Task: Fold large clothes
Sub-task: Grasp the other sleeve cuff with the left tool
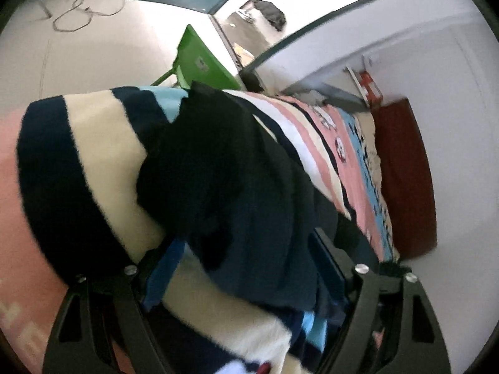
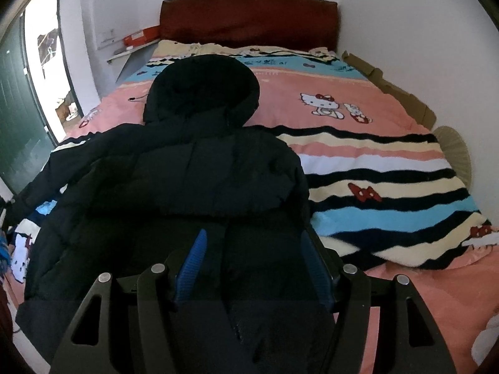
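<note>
A large black hooded puffer jacket [image 2: 193, 168] lies back-up on the bed, its hood [image 2: 202, 87] toward the headboard. One sleeve stretches left over the bed's edge. My right gripper [image 2: 255, 249] is open over the jacket's lower right part, with jacket fabric between its blue fingers [image 2: 195, 258]. In the left wrist view the jacket [image 1: 237, 187] drapes over and between the blue fingers [image 1: 165, 268] of my left gripper [image 1: 246, 268]. Its jaws stand apart around the fabric; whether they pinch it is hidden.
The bed carries a pink, cream, navy and blue striped cartoon-cat blanket [image 2: 374, 171] and a dark red headboard [image 2: 249, 18]. A green chair [image 1: 202, 62] stands beside the bed. A shelf with a red box [image 2: 140, 39] is at the left wall. Cardboard [image 2: 389, 87] lines the right side.
</note>
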Available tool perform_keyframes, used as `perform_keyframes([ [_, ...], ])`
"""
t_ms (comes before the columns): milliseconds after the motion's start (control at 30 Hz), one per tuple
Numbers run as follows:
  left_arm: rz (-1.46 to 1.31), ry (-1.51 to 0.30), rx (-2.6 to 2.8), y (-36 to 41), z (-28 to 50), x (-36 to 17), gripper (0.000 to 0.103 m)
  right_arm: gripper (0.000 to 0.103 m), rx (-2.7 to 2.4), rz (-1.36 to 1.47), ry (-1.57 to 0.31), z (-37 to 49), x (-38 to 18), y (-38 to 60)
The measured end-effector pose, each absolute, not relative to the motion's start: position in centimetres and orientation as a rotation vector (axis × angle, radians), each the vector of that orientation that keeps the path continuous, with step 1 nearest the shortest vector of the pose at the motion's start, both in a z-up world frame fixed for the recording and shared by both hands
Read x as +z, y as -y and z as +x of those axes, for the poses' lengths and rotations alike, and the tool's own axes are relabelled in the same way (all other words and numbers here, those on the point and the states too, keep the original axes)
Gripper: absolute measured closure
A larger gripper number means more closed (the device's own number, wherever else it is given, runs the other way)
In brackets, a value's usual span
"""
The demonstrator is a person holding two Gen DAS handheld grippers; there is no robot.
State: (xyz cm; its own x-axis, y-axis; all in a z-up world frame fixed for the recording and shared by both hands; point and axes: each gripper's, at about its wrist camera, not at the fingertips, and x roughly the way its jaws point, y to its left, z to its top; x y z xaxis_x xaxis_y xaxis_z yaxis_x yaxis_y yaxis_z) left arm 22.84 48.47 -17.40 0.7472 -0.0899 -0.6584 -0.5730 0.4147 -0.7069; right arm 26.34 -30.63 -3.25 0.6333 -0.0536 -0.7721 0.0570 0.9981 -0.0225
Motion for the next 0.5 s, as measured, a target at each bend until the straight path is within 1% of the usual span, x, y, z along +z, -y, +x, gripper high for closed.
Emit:
perform_keyframes([
  [33,-1.127,-0.686,0.343,-48.7,23.2,-17.4,0.027,0.04,-0.063,0.001,-0.881,26.4,-3.2,30.6],
  [67,-1.123,-0.688,0.35,-48.8,23.5,-17.4,0.039,0.04,-0.064,-0.004,-0.878,26.4,-3.2,30.6],
  [100,-1.112,-0.701,0.361,-48.8,23.8,-17.4,0.048,0.04,-0.068,-0.01,-0.874,26.3,-3.1,30.7],
  [133,-1.109,-0.716,0.362,-48.8,24.2,-17.6,0.066,0.04,-0.071,-0.012,-0.87,26.3,-3.0,30.8],
  [167,-1.119,-0.716,0.347,-48.8,24.2,-17.6,0.08,0.04,-0.072,-0.009,-0.867,26.3,-3.0,30.9],
  [233,-1.113,-0.7,0.325,-48.7,24.3,-17.0,0.088,0.04,-0.076,-0.004,-0.863,26.1,-2.9,31.2],
  [267,-1.099,-0.693,0.315,-48.4,24.3,-16.5,0.09,0.04,-0.08,-0.003,-0.861,26.1,-2.9,31.4],
  [400,-1.024,-0.666,0.275,-47.1,24.4,-13.1,0.091,0.04,-0.087,0.02,-0.847,25.7,-2.7,32.6],
  [500,-0.975,-0.633,0.215,-45.3,24.3,-9.6,0.092,0.04,-0.089,0.042,-0.833,25.2,-2.6,33.4],
])
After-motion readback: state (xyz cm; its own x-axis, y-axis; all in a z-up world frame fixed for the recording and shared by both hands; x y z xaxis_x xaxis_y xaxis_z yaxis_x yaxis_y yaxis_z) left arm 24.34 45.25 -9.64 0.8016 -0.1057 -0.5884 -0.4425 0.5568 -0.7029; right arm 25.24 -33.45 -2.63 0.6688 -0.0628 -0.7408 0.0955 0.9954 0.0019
